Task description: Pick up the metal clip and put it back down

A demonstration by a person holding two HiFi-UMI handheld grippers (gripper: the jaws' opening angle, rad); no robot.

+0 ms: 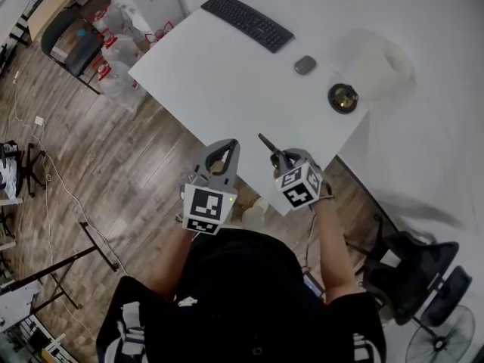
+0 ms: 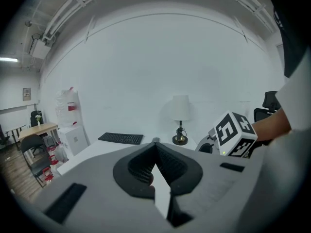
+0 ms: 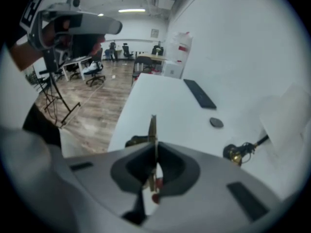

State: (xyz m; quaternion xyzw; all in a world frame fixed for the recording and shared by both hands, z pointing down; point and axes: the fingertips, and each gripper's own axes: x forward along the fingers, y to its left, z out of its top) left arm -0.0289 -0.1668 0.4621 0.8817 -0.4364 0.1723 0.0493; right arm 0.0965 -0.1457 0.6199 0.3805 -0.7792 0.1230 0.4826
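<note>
A thin metal clip (image 1: 265, 141) juts out of my right gripper (image 1: 277, 156), which hovers over the near corner of the white table (image 1: 219, 82). In the right gripper view the clip (image 3: 152, 128) stands edge-on between the jaws, and the right gripper (image 3: 154, 147) is shut on it above the table edge. My left gripper (image 1: 228, 144) hangs just left of it, beyond the table's corner and over the floor. Seen from its own camera, the left gripper (image 2: 155, 142) has its tips together with nothing between them. The right gripper's marker cube (image 2: 233, 133) shows beside it.
On the table lie a black keyboard (image 1: 247, 21), a grey mouse (image 1: 305, 65) and a lamp with a brass base (image 1: 342, 97) and white shade (image 1: 382, 66). An office chair (image 1: 412, 267) stands at the lower right, wooden floor (image 1: 113, 165) to the left.
</note>
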